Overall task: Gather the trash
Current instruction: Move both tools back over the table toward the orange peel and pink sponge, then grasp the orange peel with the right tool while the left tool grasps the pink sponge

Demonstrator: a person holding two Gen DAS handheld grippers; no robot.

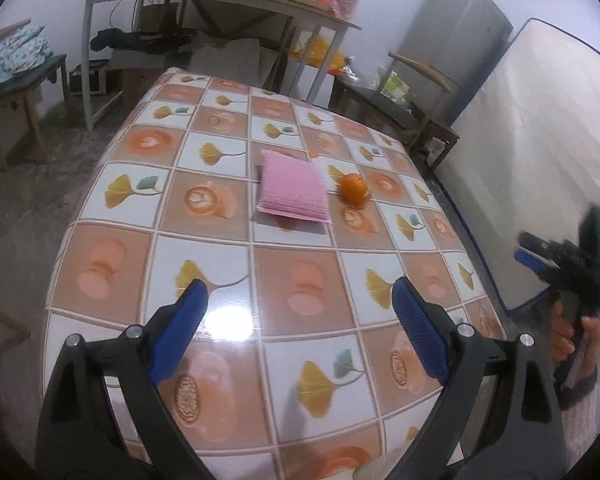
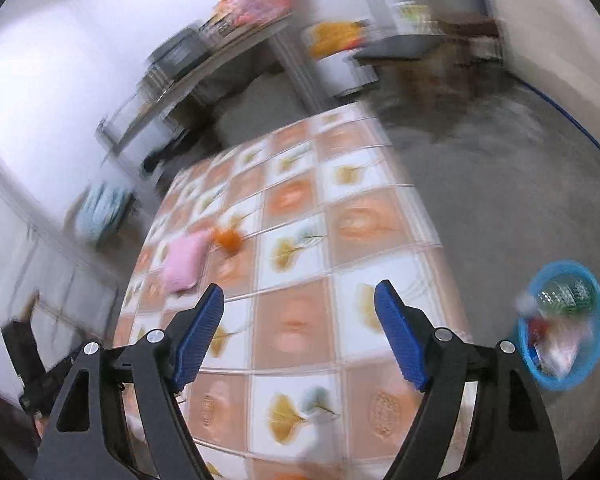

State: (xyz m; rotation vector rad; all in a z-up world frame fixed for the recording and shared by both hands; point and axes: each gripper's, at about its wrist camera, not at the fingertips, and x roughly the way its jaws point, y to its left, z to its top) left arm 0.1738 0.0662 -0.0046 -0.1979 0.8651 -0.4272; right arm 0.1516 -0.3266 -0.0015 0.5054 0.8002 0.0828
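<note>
The trash (image 2: 556,332) sits in a blue basket (image 2: 596,344) on the floor (image 2: 500,200), just off the right edge of my worktop (image 1: 300,292); wrappers and something green fill it, too blurred to tell apart. My right tool (image 2: 300,328) hangs over the worktop with its jaws spread wide and nothing between them. My left tool (image 1: 300,312) is likewise spread wide and empty above the tiled cloth. Farther along the worktop lies a pink sponge (image 1: 292,190), and just beside it on the right an orange (image 1: 354,188), the two near but apart. My right hand (image 1: 576,340) shows at the left view's edge, gripping its handle.
</note>
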